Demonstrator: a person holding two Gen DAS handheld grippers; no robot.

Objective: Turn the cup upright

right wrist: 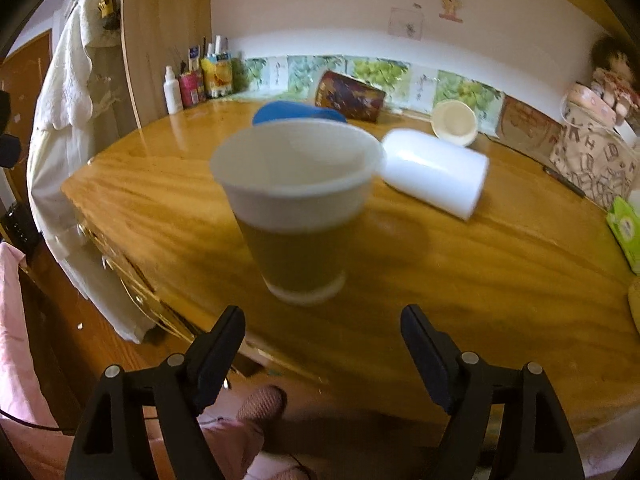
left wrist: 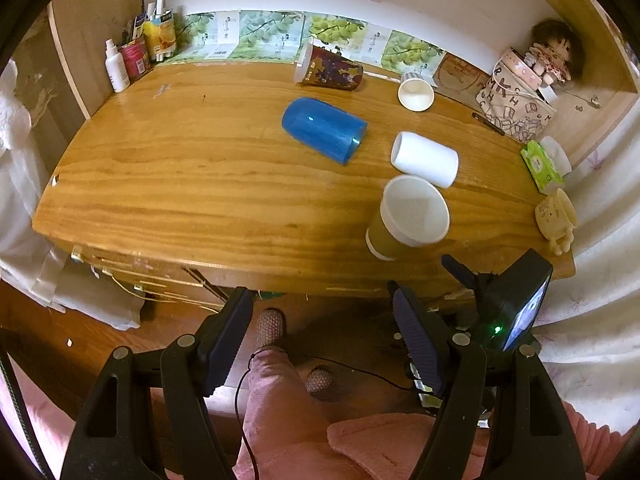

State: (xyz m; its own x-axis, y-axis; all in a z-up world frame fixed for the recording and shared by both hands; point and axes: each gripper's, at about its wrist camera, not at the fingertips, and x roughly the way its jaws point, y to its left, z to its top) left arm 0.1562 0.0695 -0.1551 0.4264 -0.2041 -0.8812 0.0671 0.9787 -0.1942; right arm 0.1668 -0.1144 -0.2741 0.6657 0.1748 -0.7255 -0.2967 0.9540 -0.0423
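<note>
Standing upright near the tabletop's [right wrist: 460, 288] front edge, the brown-sleeved white paper cup [right wrist: 298, 208] is facing the right gripper [right wrist: 322, 334], whose fingers are gaping wide and empty, apparently leaving it free.

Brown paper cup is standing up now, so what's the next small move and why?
Probably swing the open right gripper toward the white cup, which lies on its side just behind the upright brown cup. It looks like the nearest cup not yet flipped.

Warm light, rt view blurry, maybe motion
</note>
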